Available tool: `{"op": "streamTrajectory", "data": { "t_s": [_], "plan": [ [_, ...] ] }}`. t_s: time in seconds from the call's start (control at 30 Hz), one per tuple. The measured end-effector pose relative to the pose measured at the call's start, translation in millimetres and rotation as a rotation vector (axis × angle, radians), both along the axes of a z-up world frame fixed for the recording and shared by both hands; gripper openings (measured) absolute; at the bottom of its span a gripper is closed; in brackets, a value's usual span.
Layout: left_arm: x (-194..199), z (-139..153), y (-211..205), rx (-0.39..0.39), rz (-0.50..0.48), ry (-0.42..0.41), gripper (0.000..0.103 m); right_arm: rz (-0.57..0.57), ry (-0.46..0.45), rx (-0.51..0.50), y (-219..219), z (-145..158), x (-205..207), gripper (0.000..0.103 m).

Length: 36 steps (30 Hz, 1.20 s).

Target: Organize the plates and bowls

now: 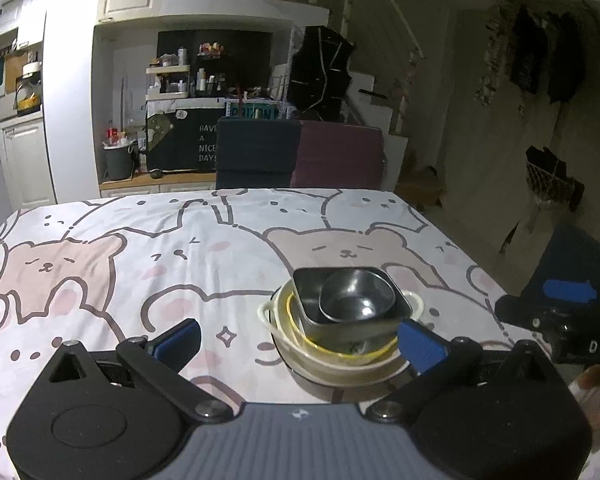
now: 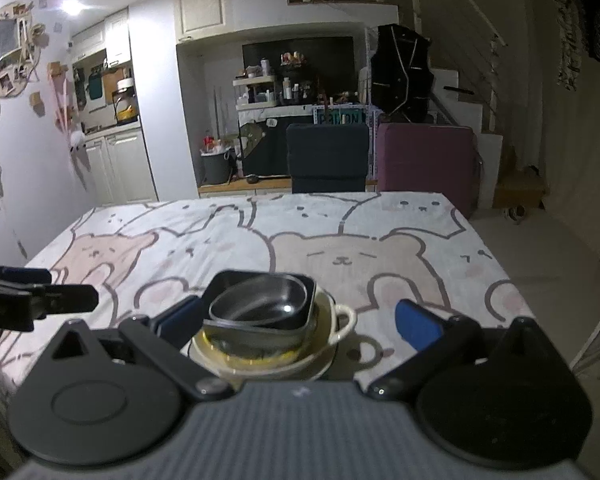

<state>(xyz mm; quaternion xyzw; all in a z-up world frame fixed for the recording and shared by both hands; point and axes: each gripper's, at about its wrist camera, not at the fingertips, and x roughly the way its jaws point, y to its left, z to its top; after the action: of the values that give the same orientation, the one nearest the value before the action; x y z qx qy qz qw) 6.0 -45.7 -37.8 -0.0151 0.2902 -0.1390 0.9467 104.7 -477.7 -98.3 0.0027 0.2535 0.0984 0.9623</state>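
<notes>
On the worktop's near edge, metal bowls nest in a cream bowl, saving space; both hand-held grippers, left and right, gape empty.

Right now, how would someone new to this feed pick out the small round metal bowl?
Start at the table with the bear-print cloth; the only dishes on it form one nested stack. A cream two-handled bowl holds a square steel dish, and the small round metal bowl sits tilted inside that. It is the topmost, innermost piece and the only round steel one.
</notes>
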Motion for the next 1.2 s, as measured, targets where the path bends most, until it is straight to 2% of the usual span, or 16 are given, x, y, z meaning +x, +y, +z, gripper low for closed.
{"op": "streamTrajectory", "data": {
  "t_s": [0.23,0.83,1.2],
  "plan": [
    [-14,-12,-2,0.042,0.011,-0.004,0.103,-0.011,0.003,-0.007,-2,-6,-7,0.103],
    [-29,-21,3,0.048,0.01,-0.018,0.103,0.018,-0.011,-0.065,-2,-10,-24,0.103],
    [-30,-21,7,0.042,0.018,-0.027,0.103,0.019,-0.027,-0.028,-9,-10,-25,0.103]
  ]
}}
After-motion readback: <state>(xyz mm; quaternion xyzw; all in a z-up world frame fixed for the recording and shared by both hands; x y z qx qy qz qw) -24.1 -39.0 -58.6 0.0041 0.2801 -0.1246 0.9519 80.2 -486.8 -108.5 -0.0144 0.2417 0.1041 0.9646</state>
